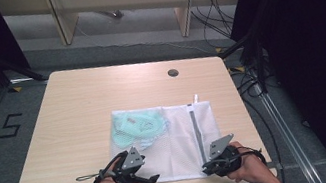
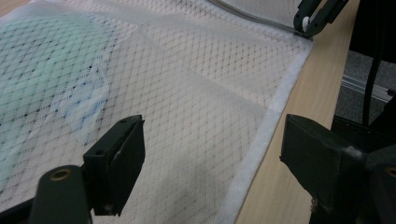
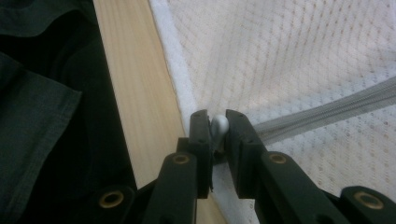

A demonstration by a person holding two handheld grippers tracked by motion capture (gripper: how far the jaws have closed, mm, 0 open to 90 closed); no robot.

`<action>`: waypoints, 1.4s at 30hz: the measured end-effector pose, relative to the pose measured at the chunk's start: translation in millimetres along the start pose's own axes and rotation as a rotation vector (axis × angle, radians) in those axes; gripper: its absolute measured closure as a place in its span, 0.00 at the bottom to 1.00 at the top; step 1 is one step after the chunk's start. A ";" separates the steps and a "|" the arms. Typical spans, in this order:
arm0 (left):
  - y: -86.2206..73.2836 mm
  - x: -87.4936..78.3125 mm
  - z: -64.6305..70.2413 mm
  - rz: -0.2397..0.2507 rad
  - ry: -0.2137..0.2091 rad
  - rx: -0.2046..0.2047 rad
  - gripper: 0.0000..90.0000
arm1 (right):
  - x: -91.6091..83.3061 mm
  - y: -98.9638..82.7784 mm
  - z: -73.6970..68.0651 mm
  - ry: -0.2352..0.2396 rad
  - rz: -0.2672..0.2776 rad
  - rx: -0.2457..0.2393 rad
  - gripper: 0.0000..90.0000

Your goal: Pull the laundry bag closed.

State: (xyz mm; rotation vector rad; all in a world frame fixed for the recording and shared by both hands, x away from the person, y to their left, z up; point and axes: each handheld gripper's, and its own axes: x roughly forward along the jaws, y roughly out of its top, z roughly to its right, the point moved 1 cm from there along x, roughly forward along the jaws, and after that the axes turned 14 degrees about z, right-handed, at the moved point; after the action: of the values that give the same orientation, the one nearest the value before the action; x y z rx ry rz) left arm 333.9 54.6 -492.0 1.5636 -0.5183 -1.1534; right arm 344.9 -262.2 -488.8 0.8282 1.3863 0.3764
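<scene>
A white mesh laundry bag [image 1: 175, 145] lies flat on the wooden table [image 1: 78, 111], with a pale green and blue garment [image 1: 134, 127] inside its left half. A grey zipper [image 1: 196, 131] runs down its right side. In the right gripper view my right gripper [image 3: 217, 126] is shut on the small pale zipper pull [image 3: 219, 122] at the bag's near edge, beside the zipper tape [image 3: 327, 109]. My left gripper [image 2: 212, 154] stands open low over the bag's near hem [image 2: 261, 140], one jaw over the mesh and one over bare wood. The garment [image 2: 46, 70] shows through the mesh.
The table's front edge [image 3: 135, 93] runs just behind the right gripper, with a dark sleeve [image 3: 37, 116] beyond it. A round cable hole [image 1: 173, 73] sits at the table's far side. Black stands and cables flank the table on the floor.
</scene>
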 end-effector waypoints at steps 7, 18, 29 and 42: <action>-0.1 -0.3 0.2 -0.001 0.000 0.000 0.24 | -2.9 -0.3 -1.0 -0.022 -0.014 0.023 0.93; -1.9 -0.9 3.5 -0.007 0.007 -0.026 0.24 | -6.5 -3.7 2.3 -0.020 -0.017 0.034 0.95; 1.5 19.1 18.5 0.003 -0.046 0.003 0.27 | -11.7 -2.3 2.3 -0.040 -0.005 0.087 0.96; 12.4 58.5 34.7 0.046 -0.112 0.054 0.24 | -17.2 0.4 6.2 -0.067 0.049 0.108 0.96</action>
State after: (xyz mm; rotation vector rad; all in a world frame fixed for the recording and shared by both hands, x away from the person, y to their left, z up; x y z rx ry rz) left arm 332.2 -13.7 -502.7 1.5306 -0.6612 -1.2056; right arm 347.7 -275.5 -476.6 0.9565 1.3345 0.3109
